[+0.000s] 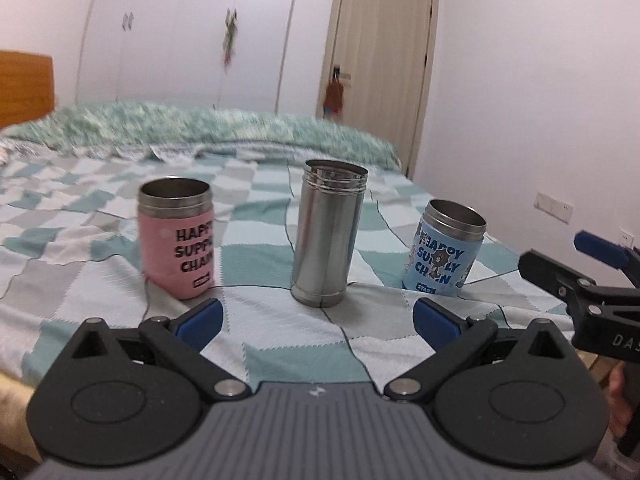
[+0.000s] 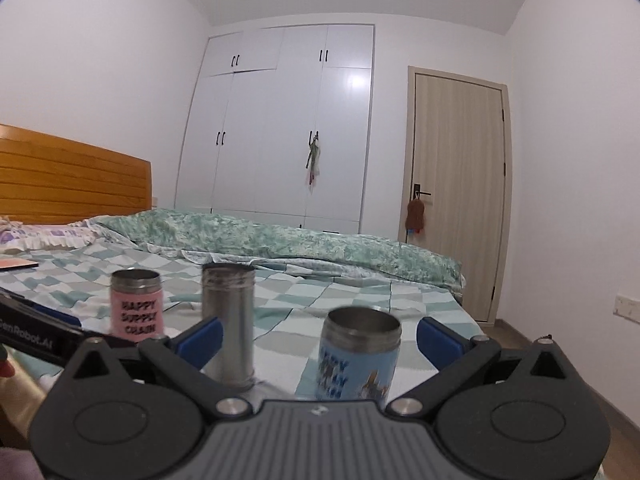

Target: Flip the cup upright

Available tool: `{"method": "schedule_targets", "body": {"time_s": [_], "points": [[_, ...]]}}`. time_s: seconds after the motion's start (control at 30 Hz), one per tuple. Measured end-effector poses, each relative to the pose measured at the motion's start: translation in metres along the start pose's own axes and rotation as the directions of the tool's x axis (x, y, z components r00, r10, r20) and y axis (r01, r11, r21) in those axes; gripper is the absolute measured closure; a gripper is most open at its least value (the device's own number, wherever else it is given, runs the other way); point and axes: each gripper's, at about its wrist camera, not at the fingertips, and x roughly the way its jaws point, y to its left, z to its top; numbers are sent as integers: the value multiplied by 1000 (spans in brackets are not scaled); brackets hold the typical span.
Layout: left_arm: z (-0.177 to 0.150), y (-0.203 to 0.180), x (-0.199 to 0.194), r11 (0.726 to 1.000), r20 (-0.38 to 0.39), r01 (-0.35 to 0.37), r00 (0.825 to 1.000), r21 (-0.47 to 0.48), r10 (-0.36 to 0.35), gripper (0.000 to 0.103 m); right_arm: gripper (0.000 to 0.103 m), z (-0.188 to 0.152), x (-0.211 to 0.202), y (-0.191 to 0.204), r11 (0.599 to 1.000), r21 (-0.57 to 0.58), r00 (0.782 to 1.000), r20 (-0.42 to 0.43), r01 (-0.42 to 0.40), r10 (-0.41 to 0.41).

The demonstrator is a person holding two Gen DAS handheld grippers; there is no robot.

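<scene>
Three cups stand upright, mouths up, in a row on the bed: a pink cup (image 1: pixel 176 236) on the left, a tall bare steel cup (image 1: pixel 326 232) in the middle, a blue cup (image 1: pixel 446 246) on the right. My left gripper (image 1: pixel 318 320) is open and empty, just in front of the steel cup. My right gripper (image 2: pixel 318 338) is open and empty, with the blue cup (image 2: pixel 358 354) close between its fingers and the steel cup (image 2: pixel 228 320) and pink cup (image 2: pixel 137 304) beyond. The right gripper also shows at the right edge of the left wrist view (image 1: pixel 576 276).
The bed has a green and white checked cover (image 1: pixel 100 280) and a rolled green quilt (image 2: pixel 280 240) behind the cups. A wooden headboard (image 2: pixel 72 176) is on the left, a white wardrobe (image 2: pixel 280 128) and a door (image 2: pixel 456 192) behind. A flat item (image 2: pixel 16 264) lies far left.
</scene>
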Motion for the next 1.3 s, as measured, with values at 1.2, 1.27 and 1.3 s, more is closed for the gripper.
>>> {"method": "schedule_targets", "body": {"time_s": [1.2,1.27,1.3], "points": [[-63,-17,-26,986,254,-162,956,44,145,0,0,-49,-23,-2,998,51,999,0,33,-33],[-63,-18,-26,985,255,-163,956,46,147,0,0,-49,-23,-2,998,49,999,2,33,-33],[-64,-18,-26,985,256,-163,955,47,146,0,0,-50,-23,-2,998,49,999,2,33,-33]]}}
